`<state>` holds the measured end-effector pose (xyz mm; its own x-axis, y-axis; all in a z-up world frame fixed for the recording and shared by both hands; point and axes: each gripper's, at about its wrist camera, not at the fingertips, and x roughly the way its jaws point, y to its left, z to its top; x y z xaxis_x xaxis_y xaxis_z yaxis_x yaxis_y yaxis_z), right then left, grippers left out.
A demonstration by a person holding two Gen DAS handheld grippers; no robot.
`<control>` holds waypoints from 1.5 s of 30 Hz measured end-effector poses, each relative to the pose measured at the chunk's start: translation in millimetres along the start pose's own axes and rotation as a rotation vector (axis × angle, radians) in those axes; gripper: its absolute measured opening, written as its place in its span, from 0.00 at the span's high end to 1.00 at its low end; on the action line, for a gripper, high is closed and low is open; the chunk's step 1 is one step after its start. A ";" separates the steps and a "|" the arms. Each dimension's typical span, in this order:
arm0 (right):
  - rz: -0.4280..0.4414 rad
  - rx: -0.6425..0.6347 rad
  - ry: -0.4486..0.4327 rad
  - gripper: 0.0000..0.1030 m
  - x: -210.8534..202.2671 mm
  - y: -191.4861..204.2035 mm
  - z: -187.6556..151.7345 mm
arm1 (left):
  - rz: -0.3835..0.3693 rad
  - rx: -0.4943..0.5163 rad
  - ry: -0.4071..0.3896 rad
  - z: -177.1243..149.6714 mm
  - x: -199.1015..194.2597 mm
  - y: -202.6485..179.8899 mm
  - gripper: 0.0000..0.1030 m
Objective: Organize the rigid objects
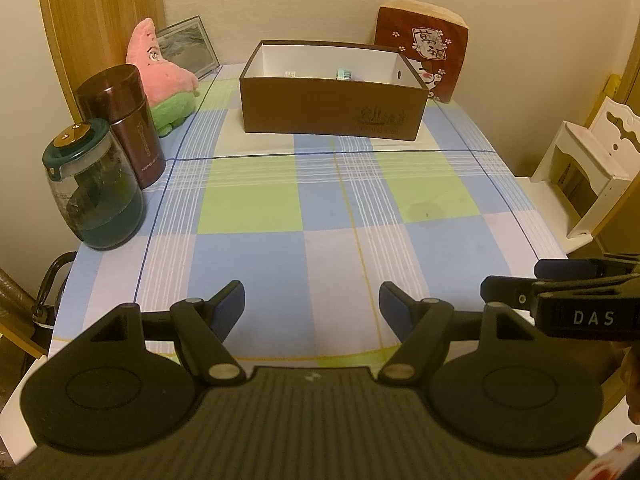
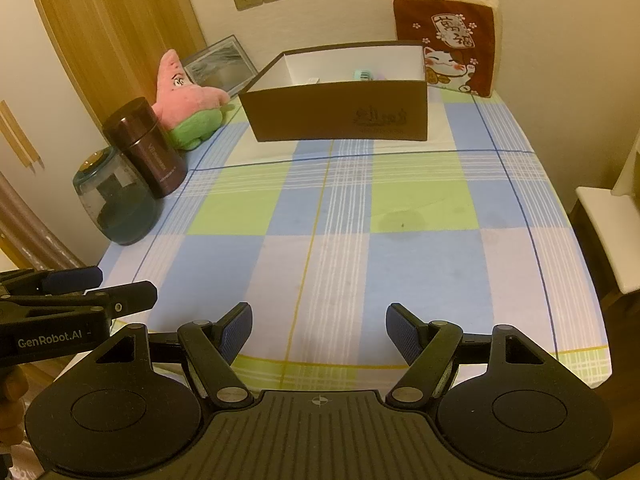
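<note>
Left gripper (image 1: 312, 306) sits nearest the lens, fingers spread wide with nothing between them, above the near edge of the checked tablecloth (image 1: 280, 208); right gripper (image 2: 319, 330) is likewise released and empty, level with it and just beside it. Brown box (image 1: 332, 110) stands at the far end of the table, open-topped; a small teal item (image 2: 362, 75) and a white item (image 2: 312, 80) lie inside against its far wall, partly hidden by the near wall. Along the left edge: glass teapot (image 1: 96, 196), touching or just beside the maroon flask (image 1: 124, 120); pink plush star (image 1: 160, 68) behind. Left view alone shows a white chair (image 1: 592, 168) off the right side; right view alone shows a white cabinet door (image 2: 24, 120) beyond the teapot.
</note>
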<state>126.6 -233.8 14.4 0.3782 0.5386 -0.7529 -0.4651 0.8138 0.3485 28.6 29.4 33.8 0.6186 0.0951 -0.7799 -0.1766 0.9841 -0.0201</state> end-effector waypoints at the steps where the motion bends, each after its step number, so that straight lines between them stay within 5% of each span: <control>1: 0.000 0.000 0.000 0.28 0.1 0.1 0.0 | 0.000 0.000 0.000 0.1 0.0 0.1 0.30; 45: -0.001 0.002 0.007 0.28 3.9 1.0 4.3 | 0.001 -0.002 0.001 3.1 1.9 -0.6 0.30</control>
<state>131.0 -230.0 14.2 0.3729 0.5362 -0.7572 -0.4628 0.8148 0.3491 32.2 29.4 34.2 0.6180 0.0956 -0.7803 -0.1784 0.9837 -0.0207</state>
